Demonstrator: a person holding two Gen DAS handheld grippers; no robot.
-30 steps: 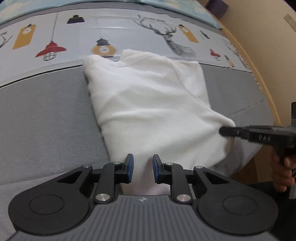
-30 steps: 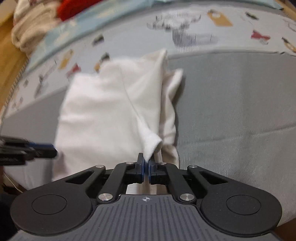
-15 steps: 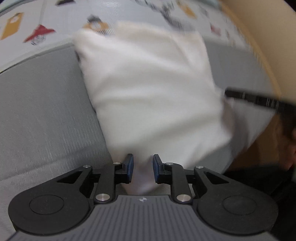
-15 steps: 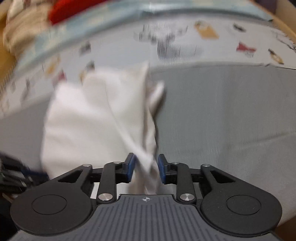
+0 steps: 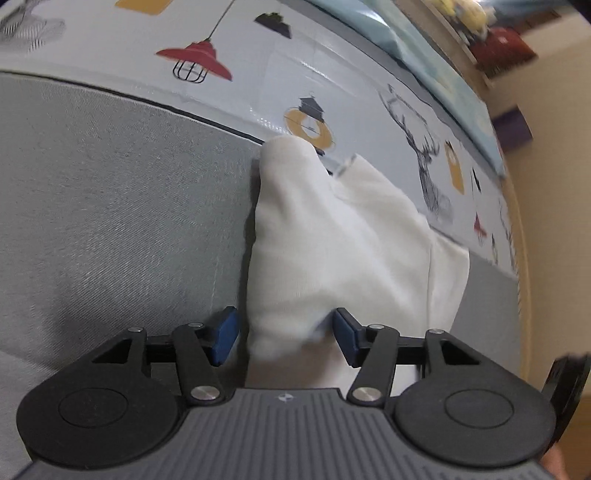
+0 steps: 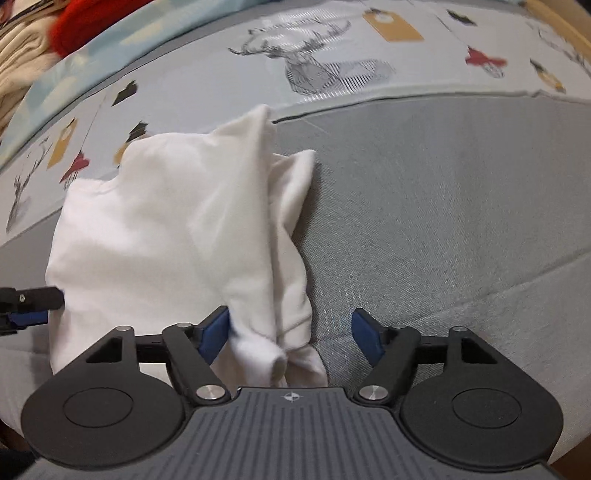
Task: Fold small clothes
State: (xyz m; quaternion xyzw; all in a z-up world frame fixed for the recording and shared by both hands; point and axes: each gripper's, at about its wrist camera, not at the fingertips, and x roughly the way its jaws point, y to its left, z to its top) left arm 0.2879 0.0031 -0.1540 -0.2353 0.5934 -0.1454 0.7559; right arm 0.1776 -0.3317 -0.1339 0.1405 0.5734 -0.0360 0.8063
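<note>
Loosely folded white garment [image 5: 332, 251], rumpled, creased

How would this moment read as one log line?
left gripper: opening, over white garment | right gripper: opening, garment released | surface: grey bedcover

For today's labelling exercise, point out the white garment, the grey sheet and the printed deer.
white garment [image 6: 166, 221], right wrist view, its broad folded panel.
grey sheet [image 6: 443, 203], right wrist view, bare fabric.
printed deer [image 6: 306, 70], right wrist view, its head.

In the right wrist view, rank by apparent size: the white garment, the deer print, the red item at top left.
1. white garment
2. deer print
3. red item, cut off by the frame edge, so its true extent is unsure.
</note>
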